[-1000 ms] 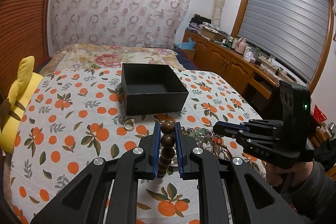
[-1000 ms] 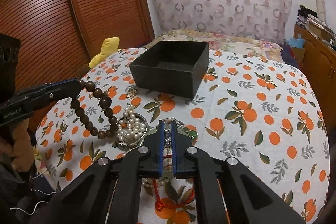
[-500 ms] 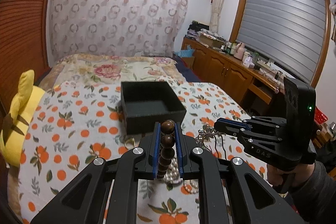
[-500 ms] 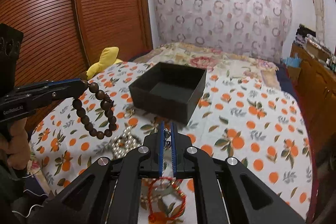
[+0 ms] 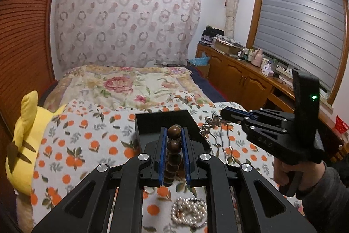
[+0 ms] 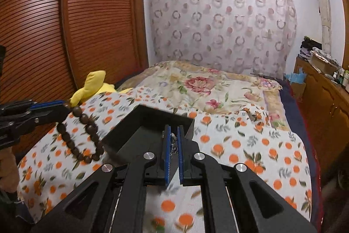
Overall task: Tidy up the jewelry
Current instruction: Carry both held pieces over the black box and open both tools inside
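Both hands have come up off the bedspread since a second ago and carried their loads forward toward the box, so the jewelry pile that sat under the fingers then now lies low and behind them.

The bed under its white cloth printed with oranges and green leaves point(image 5: 91, 145) fills the room's middle, with a yellow plush toy point(image 5: 26, 145) at its left edge. On the cloth sits the square black open-topped box point(image 6: 139, 130), and it looks empty from here.

The left gripper point(image 5: 173, 154) is clamped on a bracelet of round dark-brown wooden beads point(image 6: 85, 137), which hangs in a loop from its tips just beside the box's near left corner. The right gripper point(image 6: 172, 154) has its jaws pinched together on a thin silvery chain point(image 5: 212, 130) that dangles tangled below the tips, beside the box's right wall in the left camera and over its opening in the right one. A loop of small white pearls point(image 5: 188, 212) rests on the cloth, under the left gripper.

This reads as the carrying step: two pieces lifted, neither yet dropped. Next, each hand needs to get fully over the opening, lower until the hanging loops clear the rim, then let go, taking care the chain does not snag on the wall.
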Action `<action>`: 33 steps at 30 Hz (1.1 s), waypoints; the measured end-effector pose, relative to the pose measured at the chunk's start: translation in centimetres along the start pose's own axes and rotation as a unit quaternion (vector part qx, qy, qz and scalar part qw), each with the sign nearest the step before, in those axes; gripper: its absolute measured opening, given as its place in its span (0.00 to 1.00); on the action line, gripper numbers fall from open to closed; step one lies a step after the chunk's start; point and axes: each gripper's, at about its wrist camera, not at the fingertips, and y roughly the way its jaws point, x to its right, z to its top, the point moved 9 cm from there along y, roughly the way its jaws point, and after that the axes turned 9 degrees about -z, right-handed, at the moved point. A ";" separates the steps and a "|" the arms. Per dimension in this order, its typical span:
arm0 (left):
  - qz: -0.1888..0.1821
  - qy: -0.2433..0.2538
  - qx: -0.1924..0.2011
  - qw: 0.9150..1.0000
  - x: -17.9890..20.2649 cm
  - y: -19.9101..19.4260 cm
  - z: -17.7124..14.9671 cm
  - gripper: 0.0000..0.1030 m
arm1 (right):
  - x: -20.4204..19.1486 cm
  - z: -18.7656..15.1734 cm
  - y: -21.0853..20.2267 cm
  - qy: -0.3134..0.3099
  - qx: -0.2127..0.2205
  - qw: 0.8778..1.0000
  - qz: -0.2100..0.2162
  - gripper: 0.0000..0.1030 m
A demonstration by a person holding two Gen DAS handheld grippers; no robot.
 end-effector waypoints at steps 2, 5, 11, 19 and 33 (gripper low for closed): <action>0.003 0.001 0.001 1.000 -0.4 0.5 0.7 0.12 | 0.2 0.4 1.5 0.006 -0.003 1.000 0.001 0.07; 0.007 0.000 -0.001 1.000 -1.1 1.4 1.5 0.12 | 0.3 0.6 3.4 0.013 -0.006 1.000 -0.002 0.07; 0.010 -0.006 -0.010 1.000 -2.0 3.5 2.4 0.12 | 0.8 0.5 7.2 0.032 -0.023 0.999 0.000 0.07; 0.013 -0.002 -0.034 0.999 -2.2 6.3 2.6 0.12 | 0.1 -0.1 8.7 0.023 -0.036 0.999 0.027 0.10; 0.023 0.009 -0.074 0.997 -1.4 9.7 0.7 0.13 | 1.2 -2.2 2.0 0.021 -0.021 0.999 0.039 0.11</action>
